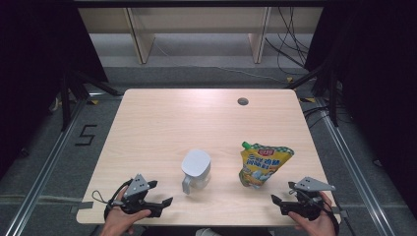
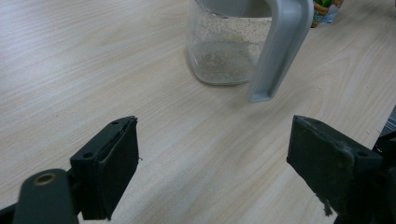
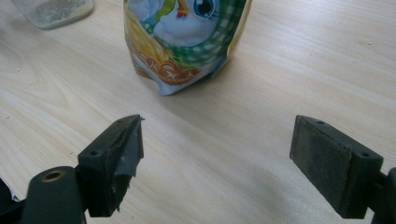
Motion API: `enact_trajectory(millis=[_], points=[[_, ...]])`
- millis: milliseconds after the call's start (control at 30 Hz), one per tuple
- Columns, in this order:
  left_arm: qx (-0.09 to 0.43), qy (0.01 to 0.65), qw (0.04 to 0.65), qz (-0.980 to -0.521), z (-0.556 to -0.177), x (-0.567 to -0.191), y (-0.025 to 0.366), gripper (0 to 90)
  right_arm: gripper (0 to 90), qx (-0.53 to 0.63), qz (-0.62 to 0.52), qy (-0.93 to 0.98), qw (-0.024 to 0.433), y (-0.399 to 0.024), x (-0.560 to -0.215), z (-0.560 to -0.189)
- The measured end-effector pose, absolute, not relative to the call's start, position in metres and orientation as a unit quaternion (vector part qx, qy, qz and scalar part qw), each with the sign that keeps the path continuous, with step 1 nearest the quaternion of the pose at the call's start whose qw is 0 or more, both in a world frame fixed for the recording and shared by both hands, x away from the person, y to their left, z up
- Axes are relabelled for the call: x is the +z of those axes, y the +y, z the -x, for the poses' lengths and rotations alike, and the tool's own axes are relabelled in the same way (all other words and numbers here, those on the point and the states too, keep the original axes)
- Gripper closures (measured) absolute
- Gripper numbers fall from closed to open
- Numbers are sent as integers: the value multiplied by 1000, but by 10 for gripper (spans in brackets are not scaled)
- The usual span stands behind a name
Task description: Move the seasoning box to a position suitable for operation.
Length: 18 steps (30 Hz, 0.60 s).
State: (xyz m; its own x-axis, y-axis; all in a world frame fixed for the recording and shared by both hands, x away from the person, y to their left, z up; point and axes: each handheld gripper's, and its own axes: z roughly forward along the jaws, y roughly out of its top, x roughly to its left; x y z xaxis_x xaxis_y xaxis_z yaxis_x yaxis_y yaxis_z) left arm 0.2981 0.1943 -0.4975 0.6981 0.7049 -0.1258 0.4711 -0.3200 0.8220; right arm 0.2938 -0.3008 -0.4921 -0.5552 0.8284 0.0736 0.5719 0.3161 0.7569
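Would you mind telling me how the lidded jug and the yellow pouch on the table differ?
The jug is a rigid, clear vessel with a pale grey lid and handle; the pouch is a soft, brightly printed yellow bag with a green spout cap. The jug's handle faces the left tongs; the pouch stands ahead of the right tongs. The jug looks nearly empty, while the pouch's contents are hidden. Both stand upright on the table, untouched.

The left gripper [image 1: 161,192] is held in the left hand [image 1: 119,220] at the near left; its jaws stand wide apart with nothing between them. The right gripper [image 1: 281,193] sits in the right hand [image 1: 314,222] at the near right; its jaws also gape wide and empty, pointing inward and far.
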Motion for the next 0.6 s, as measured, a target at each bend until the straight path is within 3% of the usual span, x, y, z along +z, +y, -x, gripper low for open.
enact_trajectory(millis=[600], points=[[125,363,477,-790,-299,-491,170,209,192,382,-449,791,161,-297,-494,-293]])
